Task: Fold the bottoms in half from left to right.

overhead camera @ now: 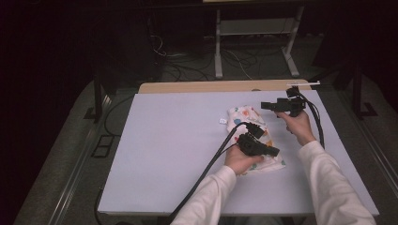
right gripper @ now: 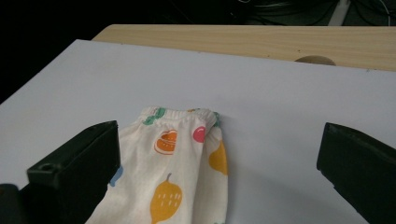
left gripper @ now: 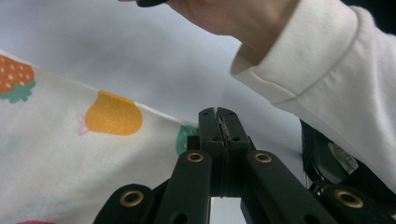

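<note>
The fruit-print cloth (overhead camera: pixel 256 140) lies folded into a long strip on the white table top (overhead camera: pixel 169 150), right of the middle and running from near the far edge back toward the near right corner. Its gathered elastic end (right gripper: pixel 187 115) points toward the far edge, where a strip of bare wood (overhead camera: pixel 211 86) shows beyond the white sheet. A small white tag (overhead camera: pixel 223 121) sits just beside the cloth's far left corner.

Your left gripper (overhead camera: pixel 274 151) lies low over the near end of the cloth with its jaws pressed tight together; the left gripper view shows the cloth's edge (left gripper: pixel 159 119) running up to them (whether a fold is actually pinched there you cannot tell).

Your right gripper (overhead camera: pixel 264 105) hovers at the cloth's far end, toward the table's right edge, jaws spread wide with nothing between them, the cloth lying below and ahead. Your right sleeve (left gripper: pixel 317 60) crosses just beyond the left gripper.
</note>
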`<state>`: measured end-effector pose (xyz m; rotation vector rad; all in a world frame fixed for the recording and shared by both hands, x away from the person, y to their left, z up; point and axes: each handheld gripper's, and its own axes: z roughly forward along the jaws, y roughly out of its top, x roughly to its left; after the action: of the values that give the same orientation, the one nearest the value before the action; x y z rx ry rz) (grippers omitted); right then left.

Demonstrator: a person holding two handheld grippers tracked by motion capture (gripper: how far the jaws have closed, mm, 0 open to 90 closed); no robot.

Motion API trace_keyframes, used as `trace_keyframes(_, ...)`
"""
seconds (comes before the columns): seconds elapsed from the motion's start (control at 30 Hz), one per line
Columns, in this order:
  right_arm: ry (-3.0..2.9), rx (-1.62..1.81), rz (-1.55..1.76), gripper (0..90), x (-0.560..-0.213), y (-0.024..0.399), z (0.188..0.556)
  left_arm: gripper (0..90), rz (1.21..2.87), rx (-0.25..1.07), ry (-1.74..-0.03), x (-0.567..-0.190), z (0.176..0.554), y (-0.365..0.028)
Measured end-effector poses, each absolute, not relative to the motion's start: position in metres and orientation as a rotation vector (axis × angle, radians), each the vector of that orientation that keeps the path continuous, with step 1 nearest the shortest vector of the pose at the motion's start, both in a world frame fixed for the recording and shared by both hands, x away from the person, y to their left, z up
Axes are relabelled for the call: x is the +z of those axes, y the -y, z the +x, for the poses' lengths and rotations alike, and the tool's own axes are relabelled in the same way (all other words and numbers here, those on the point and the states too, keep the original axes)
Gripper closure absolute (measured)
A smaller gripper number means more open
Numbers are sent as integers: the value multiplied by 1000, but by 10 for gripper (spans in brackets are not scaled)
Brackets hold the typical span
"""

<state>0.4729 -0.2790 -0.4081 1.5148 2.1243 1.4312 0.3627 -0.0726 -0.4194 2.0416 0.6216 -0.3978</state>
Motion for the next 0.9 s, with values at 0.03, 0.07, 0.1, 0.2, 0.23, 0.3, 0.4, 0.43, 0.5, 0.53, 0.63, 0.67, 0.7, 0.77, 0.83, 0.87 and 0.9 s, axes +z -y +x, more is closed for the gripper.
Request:
trace_keyframes(0.03,-2124,1439,1517,0,-407,280,471,896,2042,-395,-623,-419,363,74)
trace_keyframes(0.07,-2124,1440,1516,0,-406,282,470,896,2045,-395,-622,-418,364,75)
trace_keyframes(0.1,-2118,1439,1514,0,-406,283,469,896,2044,-394,-622,-418,364,77)
trace_keyframes(0.2,-2125,1433,1514,0,-405,285,465,896,2052,-395,-616,-418,366,82)
trace_keyframes(0.23,-2130,1432,1517,0,-405,286,465,896,2056,-396,-614,-419,366,84)
trace_keyframes(0.3,-2144,1417,1519,0,-406,287,463,896,2066,-397,-608,-419,367,87)
trace_keyframes(0.4,-2150,1418,1528,0,-408,291,462,896,2072,-400,-610,-420,368,91)
trace_keyframes(0.43,-2151,1416,1532,0,-408,291,462,896,2072,-402,-612,-421,369,92)
trace_keyframes(0.5,-2151,1413,1536,0,-409,293,461,896,2077,-407,-615,-422,370,94)
trace_keyframes(0.53,-2152,1411,1538,0,-409,294,461,896,2081,-405,-612,-422,370,95)
trace_keyframes(0.63,-2154,1403,1540,0,-410,296,460,896,2086,-405,-611,-421,369,96)
trace_keyframes(0.67,-2153,1400,1540,0,-410,297,460,896,2087,-407,-612,-421,369,96)
trace_keyframes(0.7,-2151,1400,1542,0,-410,297,460,896,2097,-403,-611,-422,369,97)
trace_keyframes(0.77,-2148,1408,1545,0,-410,298,459,896,2118,-398,-607,-424,369,100)
trace_keyframes(0.83,-2150,1408,1542,0,-410,297,458,896,2123,-404,-606,-428,369,102)
trace_keyframes(0.87,-2153,1408,1541,0,-411,297,457,896,2121,-407,-611,-429,369,103)
trace_keyframes(0.9,-2156,1408,1539,0,-411,297,457,896,2118,-411,-610,-431,369,104)
